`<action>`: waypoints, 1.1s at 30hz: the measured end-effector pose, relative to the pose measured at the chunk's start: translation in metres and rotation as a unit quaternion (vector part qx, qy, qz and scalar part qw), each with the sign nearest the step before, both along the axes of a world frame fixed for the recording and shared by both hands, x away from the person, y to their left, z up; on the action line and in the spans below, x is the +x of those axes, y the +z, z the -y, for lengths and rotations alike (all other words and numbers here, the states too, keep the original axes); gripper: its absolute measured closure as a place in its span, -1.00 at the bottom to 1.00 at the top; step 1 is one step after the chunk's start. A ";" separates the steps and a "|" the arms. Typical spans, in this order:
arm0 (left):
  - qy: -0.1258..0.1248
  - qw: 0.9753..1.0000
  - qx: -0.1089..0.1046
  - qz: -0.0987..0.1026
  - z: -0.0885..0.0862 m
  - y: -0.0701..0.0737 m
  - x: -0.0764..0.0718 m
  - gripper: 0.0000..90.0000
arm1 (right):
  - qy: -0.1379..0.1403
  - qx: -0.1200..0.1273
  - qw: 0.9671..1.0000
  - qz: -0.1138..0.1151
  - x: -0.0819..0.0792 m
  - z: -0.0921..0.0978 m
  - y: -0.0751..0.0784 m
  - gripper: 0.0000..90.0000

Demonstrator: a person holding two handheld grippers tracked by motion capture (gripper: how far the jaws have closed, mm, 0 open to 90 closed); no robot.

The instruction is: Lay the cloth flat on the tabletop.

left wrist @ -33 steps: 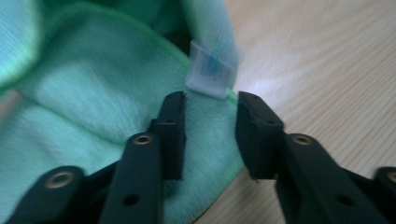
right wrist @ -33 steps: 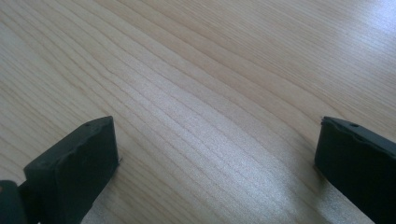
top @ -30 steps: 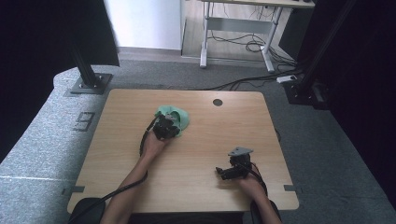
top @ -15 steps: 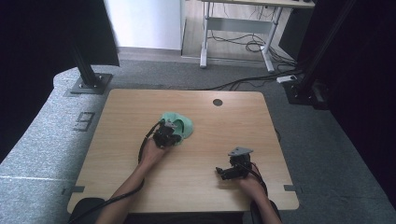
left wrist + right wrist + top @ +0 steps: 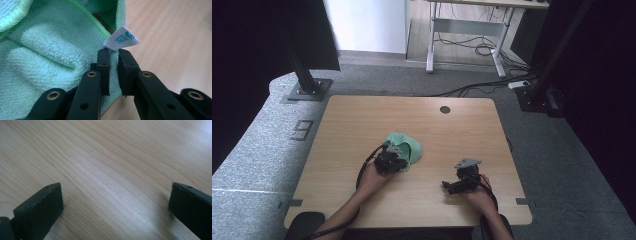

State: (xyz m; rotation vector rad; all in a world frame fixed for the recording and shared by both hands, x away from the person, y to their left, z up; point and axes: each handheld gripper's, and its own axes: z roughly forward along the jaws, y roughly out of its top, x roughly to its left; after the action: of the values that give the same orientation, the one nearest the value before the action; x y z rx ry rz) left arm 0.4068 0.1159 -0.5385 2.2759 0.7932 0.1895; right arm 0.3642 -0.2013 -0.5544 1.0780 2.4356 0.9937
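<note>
On the table (image 5: 362, 120), the green cloth (image 5: 45, 57) is pinched by the left gripper (image 5: 113, 53); the right gripper (image 5: 115, 195) is held wide open. Folding is not yet done.

This looks like a lab or recording studio set up in an office space. A light wooden worktop (image 5: 362, 125) with a cable hole (image 5: 445, 109) stands on grey carpet (image 5: 262, 145), black stands (image 5: 304, 80) and dark curtains flank it, and cables (image 5: 472, 47) trail under a white-framed desk (image 5: 467, 30) behind.
</note>
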 end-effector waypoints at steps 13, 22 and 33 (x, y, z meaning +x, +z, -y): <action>-0.020 0.999 -0.031 0.006 -0.002 -0.005 -0.021 0.21 | 0.012 0.037 0.999 -0.007 0.006 -0.017 0.017 -0.55; -0.015 0.998 -0.002 0.056 0.003 -0.008 -0.032 0.25 | 0.055 0.044 0.998 0.002 0.025 -0.062 0.034 -0.37; 0.009 0.999 -0.015 0.047 -0.002 -0.008 -0.029 0.72 | 0.059 0.046 0.997 0.015 0.053 -0.102 0.042 -0.14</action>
State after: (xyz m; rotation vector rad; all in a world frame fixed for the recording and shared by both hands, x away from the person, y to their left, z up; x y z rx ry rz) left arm 0.3776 0.1177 -0.5467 2.2150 0.7623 0.2896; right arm 0.4173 -0.0997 -0.5129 0.9482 2.4752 1.1609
